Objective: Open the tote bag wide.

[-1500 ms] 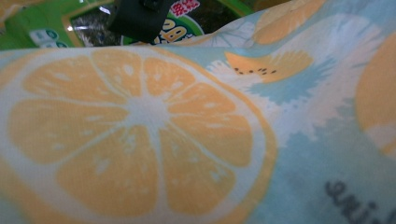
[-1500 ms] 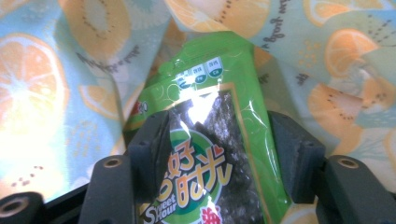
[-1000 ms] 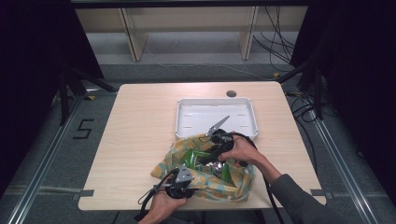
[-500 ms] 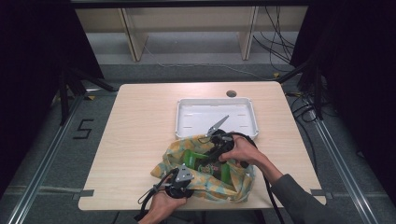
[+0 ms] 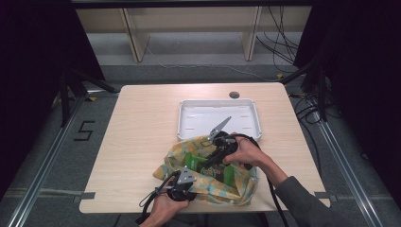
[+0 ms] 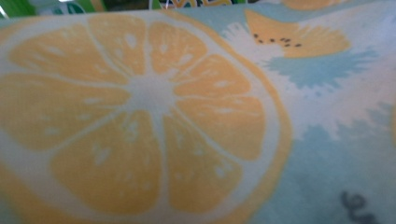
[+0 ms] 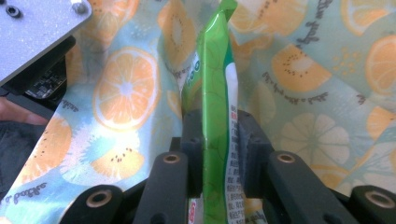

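Observation:
A cloth bag (image 5: 236, 189) printed with orange slices lies open near the table's front edge, with green packets (image 5: 194, 163) inside. My right gripper (image 5: 210, 161) reaches into the bag's mouth. Its jaws have just been closing, and the right gripper (image 7: 215, 126) is now shut on the edge of an upright green packet (image 7: 217, 88). My left gripper (image 5: 182, 182) sits at the bag's front rim, and its jaws have just been opening a little. They are hidden by the cloth (image 6: 140, 116), which lies right against that camera.
A white tray (image 5: 217, 101) stands just behind the bag, near the table's far edge. A small round hole (image 5: 234, 94) is in the tabletop beyond it. Bare wood (image 5: 142, 132) stretches left of the bag and tray.
The right hand has shifted slightly at the bag's mouth. The left hand has kept still.

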The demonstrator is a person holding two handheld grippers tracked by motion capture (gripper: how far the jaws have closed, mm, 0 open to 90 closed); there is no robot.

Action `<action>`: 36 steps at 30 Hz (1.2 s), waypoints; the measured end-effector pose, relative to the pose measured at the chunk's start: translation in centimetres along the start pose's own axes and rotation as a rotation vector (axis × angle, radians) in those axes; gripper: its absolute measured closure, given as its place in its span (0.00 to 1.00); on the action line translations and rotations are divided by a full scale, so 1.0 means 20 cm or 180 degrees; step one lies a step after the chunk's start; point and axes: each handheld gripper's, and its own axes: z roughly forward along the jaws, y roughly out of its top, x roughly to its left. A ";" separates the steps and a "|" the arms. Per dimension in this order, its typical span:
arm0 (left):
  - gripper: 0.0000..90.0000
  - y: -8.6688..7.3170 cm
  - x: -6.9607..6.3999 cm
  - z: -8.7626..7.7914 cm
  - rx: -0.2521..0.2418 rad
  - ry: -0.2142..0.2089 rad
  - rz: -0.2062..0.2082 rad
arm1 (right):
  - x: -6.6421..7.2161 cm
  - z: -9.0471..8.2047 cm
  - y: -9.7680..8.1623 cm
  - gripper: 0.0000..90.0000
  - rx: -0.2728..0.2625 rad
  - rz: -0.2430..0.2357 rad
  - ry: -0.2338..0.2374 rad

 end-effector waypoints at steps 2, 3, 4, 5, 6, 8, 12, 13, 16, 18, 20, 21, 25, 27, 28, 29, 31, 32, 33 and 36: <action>0.91 0.00 -0.01 -0.02 0.0030 -0.0024 -0.0012 | 0.00 -0.02 0.01 0.85 -0.0052 -0.0040 0.0014; 0.89 -0.01 -0.02 -0.03 0.0046 -0.0019 -0.0027 | 0.01 -0.03 0.01 0.85 -0.0060 -0.0040 -0.0001; 0.87 -0.01 -0.02 -0.04 0.0036 -0.0037 -0.0097 | 0.02 -0.04 0.01 0.85 -0.0068 -0.0049 -0.0034; 0.85 -0.01 -0.02 -0.06 0.0057 -0.0012 -0.0005 | 0.02 -0.05 0.02 0.85 -0.0084 -0.0068 -0.0066; 0.83 -0.01 -0.03 -0.07 0.0061 -0.0058 -0.0103 | 0.03 -0.06 0.02 0.85 -0.0102 -0.0073 -0.0060; 0.77 -0.01 -0.03 -0.11 0.0078 -0.0110 -0.0102 | 0.04 -0.08 0.02 0.85 -0.0140 -0.0075 -0.0088; 0.69 -0.02 -0.06 -0.18 0.0043 -0.0131 -0.0179 | 0.06 -0.09 0.03 0.85 -0.0195 -0.0093 -0.0123; 0.68 -0.02 -0.06 -0.19 -0.0030 -0.0154 -0.0202 | 0.06 -0.10 0.04 0.85 -0.0206 -0.0129 -0.0123; 0.66 -0.03 -0.08 -0.25 -0.0065 -0.0146 -0.0207 | 0.07 -0.11 0.04 0.85 -0.0225 -0.0124 -0.0138; 0.65 -0.03 -0.07 -0.29 -0.0033 -0.0151 -0.0160 | 0.08 -0.12 0.05 0.85 -0.0241 -0.0109 -0.0155; 0.64 -0.04 -0.08 -0.31 -0.0099 -0.0124 -0.0221 | 0.08 -0.13 0.05 0.85 -0.0306 -0.0182 -0.0142; 0.63 -0.05 -0.07 -0.33 -0.0080 -0.0101 -0.0237 | 0.08 -0.14 0.05 0.85 -0.0318 -0.0135 -0.0178; 0.60 -0.06 -0.06 -0.38 -0.0054 -0.0072 -0.0169 | 0.09 -0.18 0.06 0.85 -0.0438 -0.0160 -0.0168; 0.58 -0.07 -0.06 -0.39 -0.0098 -0.0042 -0.0269 | 0.10 -0.20 0.06 0.85 -0.0498 -0.0094 -0.0174; 0.57 -0.07 -0.06 -0.40 -0.0080 -0.0017 -0.0251 | 0.10 -0.21 0.06 0.85 -0.0543 -0.0146 -0.0162; 0.55 -0.07 -0.04 -0.41 -0.0024 0.0036 -0.0134 | 0.10 -0.22 0.07 0.85 -0.0560 -0.0130 -0.0165; 0.51 -0.09 -0.04 -0.43 -0.0013 0.0067 -0.0221 | 0.11 -0.24 0.07 0.85 -0.0600 -0.0106 -0.0190; 0.50 -0.09 -0.03 -0.44 -0.0018 0.0091 -0.0224 | 0.11 -0.25 0.08 0.85 -0.0616 -0.0109 -0.0201; 0.48 -0.09 -0.02 -0.45 -0.0009 0.0122 -0.0175 | 0.11 -0.26 0.08 0.85 -0.0643 -0.0127 -0.0207; 0.44 -0.10 -0.01 -0.47 -0.0004 0.0195 -0.0259 | 0.11 -0.28 0.08 0.85 -0.0723 -0.0138 -0.0232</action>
